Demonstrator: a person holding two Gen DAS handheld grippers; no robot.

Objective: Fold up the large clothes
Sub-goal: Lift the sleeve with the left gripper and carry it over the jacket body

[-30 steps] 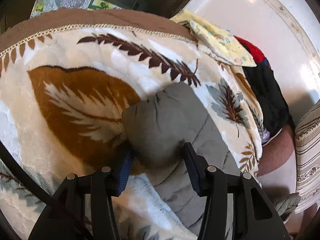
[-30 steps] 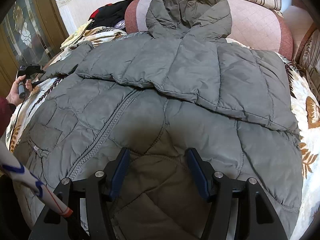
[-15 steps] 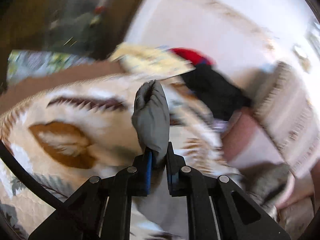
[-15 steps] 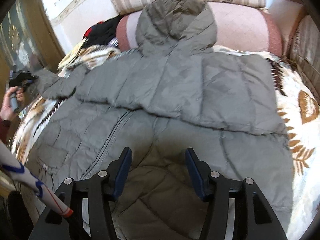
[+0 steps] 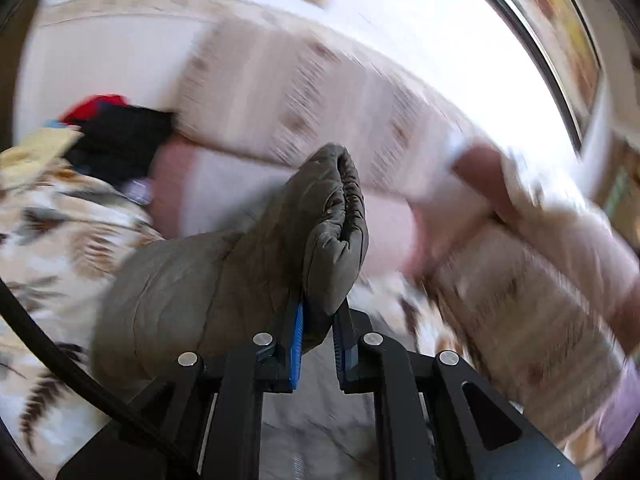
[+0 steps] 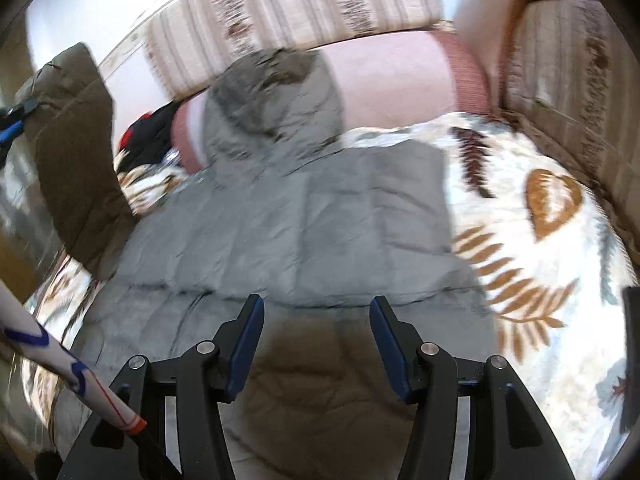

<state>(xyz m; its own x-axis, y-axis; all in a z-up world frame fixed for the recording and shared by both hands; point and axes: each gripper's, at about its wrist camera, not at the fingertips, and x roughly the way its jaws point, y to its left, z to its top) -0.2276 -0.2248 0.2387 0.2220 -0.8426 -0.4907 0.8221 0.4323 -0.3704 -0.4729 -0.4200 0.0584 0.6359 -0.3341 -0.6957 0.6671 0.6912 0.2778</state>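
Observation:
A grey quilted hooded jacket (image 6: 304, 216) lies spread on a leaf-patterned blanket (image 6: 536, 240), its hood (image 6: 276, 92) against the pink sofa back. My left gripper (image 5: 318, 316) is shut on the jacket's sleeve cuff (image 5: 336, 220) and holds the sleeve lifted off the blanket. In the right wrist view the raised sleeve (image 6: 76, 152) hangs at the far left with the left gripper's tip beside it. My right gripper (image 6: 316, 320) is open and empty, hovering above the jacket's lower front.
Striped cushions (image 6: 288, 12) and a pink sofa back (image 6: 392, 76) line the far side. A pile of black and red clothes (image 5: 116, 136) lies at the blanket's far left corner. A white stick with blue marks (image 6: 60, 364) crosses the lower left.
My left gripper shut on the sleeve cuff, lifted it and swung it right toward the jacket body. My right gripper stayed open and shifted forward over the jacket.

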